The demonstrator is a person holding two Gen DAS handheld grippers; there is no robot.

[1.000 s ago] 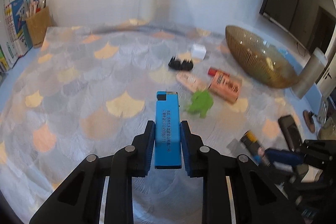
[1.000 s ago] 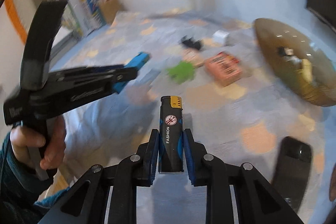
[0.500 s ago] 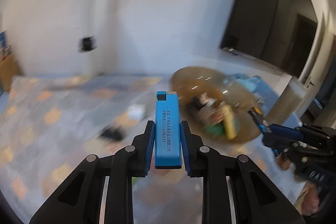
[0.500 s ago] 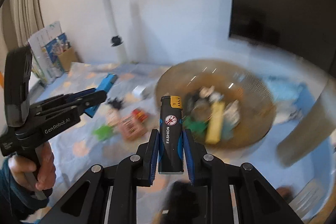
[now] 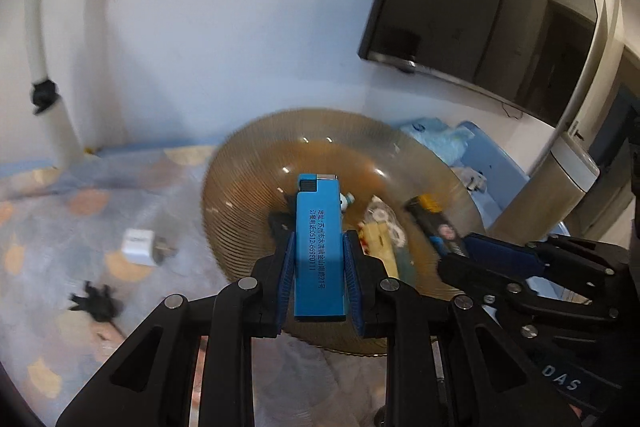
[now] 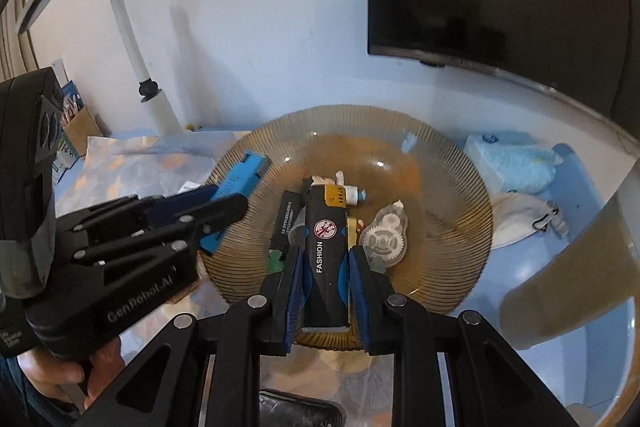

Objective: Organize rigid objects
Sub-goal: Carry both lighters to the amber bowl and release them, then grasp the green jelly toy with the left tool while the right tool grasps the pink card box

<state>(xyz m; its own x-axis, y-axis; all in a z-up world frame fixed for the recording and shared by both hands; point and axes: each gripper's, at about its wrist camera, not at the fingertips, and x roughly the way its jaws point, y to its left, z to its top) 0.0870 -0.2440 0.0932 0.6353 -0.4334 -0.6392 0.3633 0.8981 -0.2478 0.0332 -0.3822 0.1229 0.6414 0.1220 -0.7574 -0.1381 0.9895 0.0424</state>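
Note:
My left gripper (image 5: 319, 269) is shut on a blue lighter (image 5: 319, 243) and holds it above the near rim of a ribbed amber glass bowl (image 5: 240, 195). My right gripper (image 6: 325, 283) is shut on a black lighter with a yellow top (image 6: 326, 251), also above the bowl (image 6: 452, 187). The bowl holds several small things, among them a white correction-tape dispenser (image 6: 386, 227) and a black bar (image 6: 286, 219). The left gripper with the blue lighter (image 6: 236, 187) shows at left in the right wrist view; the right gripper with the black lighter (image 5: 436, 223) shows at right in the left wrist view.
A white charger cube (image 5: 138, 241) and a black clip (image 5: 96, 303) lie on the patterned cloth left of the bowl. A blue tissue pack (image 6: 516, 163) and a white mask (image 6: 520, 219) lie right of it. A white lamp post (image 6: 154, 103) stands behind, a dark object (image 6: 300, 413) lies near me.
Both grippers have swung from the cloth with loose items over to the bowl and closed in on it; each still holds its lighter.

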